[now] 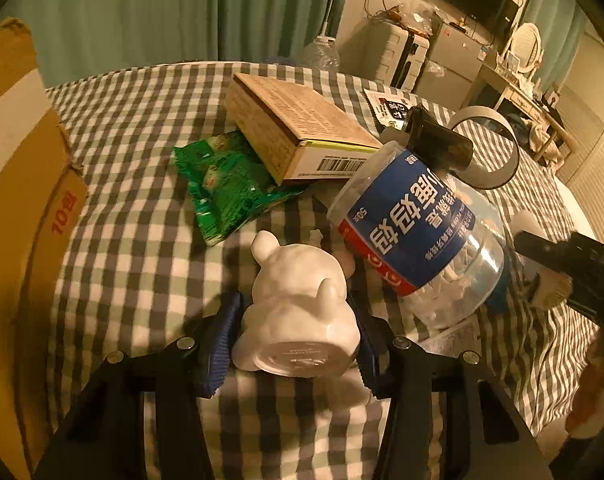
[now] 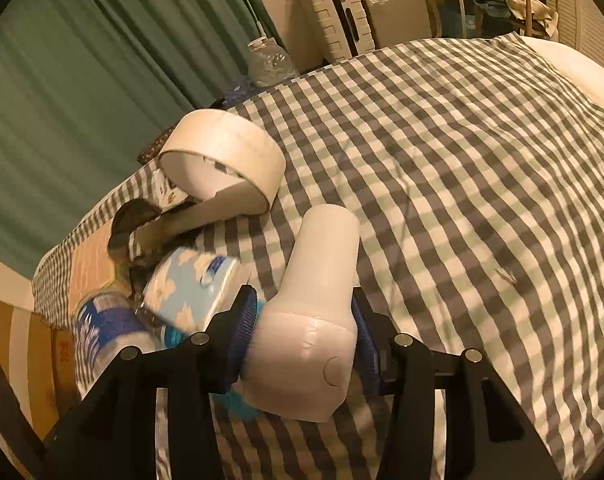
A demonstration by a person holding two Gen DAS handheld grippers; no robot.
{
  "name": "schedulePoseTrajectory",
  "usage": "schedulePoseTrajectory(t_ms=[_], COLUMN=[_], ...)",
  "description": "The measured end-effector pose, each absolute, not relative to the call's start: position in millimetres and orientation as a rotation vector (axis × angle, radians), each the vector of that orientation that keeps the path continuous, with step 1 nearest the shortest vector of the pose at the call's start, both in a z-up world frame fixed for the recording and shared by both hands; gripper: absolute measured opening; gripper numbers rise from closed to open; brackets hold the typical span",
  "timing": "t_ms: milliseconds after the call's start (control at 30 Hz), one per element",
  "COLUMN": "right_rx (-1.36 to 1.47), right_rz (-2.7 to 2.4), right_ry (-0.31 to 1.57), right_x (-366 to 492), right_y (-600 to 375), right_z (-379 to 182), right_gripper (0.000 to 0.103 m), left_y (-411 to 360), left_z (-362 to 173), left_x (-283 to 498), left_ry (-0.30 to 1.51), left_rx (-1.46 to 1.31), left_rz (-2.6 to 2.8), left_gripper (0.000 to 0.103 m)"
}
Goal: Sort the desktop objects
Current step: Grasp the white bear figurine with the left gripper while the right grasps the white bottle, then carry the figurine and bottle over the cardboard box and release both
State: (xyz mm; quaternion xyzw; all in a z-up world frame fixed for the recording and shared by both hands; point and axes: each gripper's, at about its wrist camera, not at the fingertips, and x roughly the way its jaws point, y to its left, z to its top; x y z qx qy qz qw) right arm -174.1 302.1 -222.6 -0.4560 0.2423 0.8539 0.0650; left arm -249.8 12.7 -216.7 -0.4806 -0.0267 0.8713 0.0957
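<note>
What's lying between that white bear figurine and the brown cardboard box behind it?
In the left wrist view, a crumpled green snack packet lies between the white bear figurine and the brown cardboard box, one corner tucked under the box. Otherwise only checked cloth shows.

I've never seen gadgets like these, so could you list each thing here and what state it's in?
Left gripper: jaws closed on the white bear figurine.
White bear figurine: lying on its side, base toward the camera.
Right gripper: jaws closed on the white hair dryer.
White hair dryer: lying on the checked cloth.
Clear jar: tipped over, black lid on.
Brown box: closed, resting on the green packet.
</note>
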Motion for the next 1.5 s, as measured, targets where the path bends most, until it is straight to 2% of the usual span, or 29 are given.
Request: schedulePoseTrajectory(t_ms=[133, 300, 467, 833, 1133, 1500], right_rx=[-1.377, -1.359, -1.340, -1.244, -1.189, -1.188], right_rz=[2.595, 2.663, 2.742, 2.940, 3.082, 3.210], right_ry=[0.719, 0.671, 0.659, 0.566, 0.438, 0.357], right_x=[-146.0, -116.1, -78.5, -54.6, -17.8, -11.5], right_y=[300.6, 284.0, 263.4, 198.1, 154.9, 89.6], right_z=[-206.9, -177.2, -146.7, -68.4, -22.3, 9.5], right_gripper=[0.047, 0.047, 0.047, 0.047, 0.047, 0.047], left_y=[2.8, -0.1, -7.0, -10.4, -29.6, -97.2], left_z=[-197.5, -163.8, -134.1, -53.4, -21.4, 3.2], left_x=[-230.3, -203.3, -175.4, -132.3, -105.9, -84.3], left_ry=[-0.122, -0.068, -0.094, -0.143, -0.165, -0.284], left_rx=[-1.392, -1.324, -1.278, -1.065, -0.971, -0.898], left_rz=[2.619, 2.676, 2.717, 2.799, 2.840, 2.936], left_gripper=[0.053, 0.053, 0.053, 0.053, 0.053, 0.053])
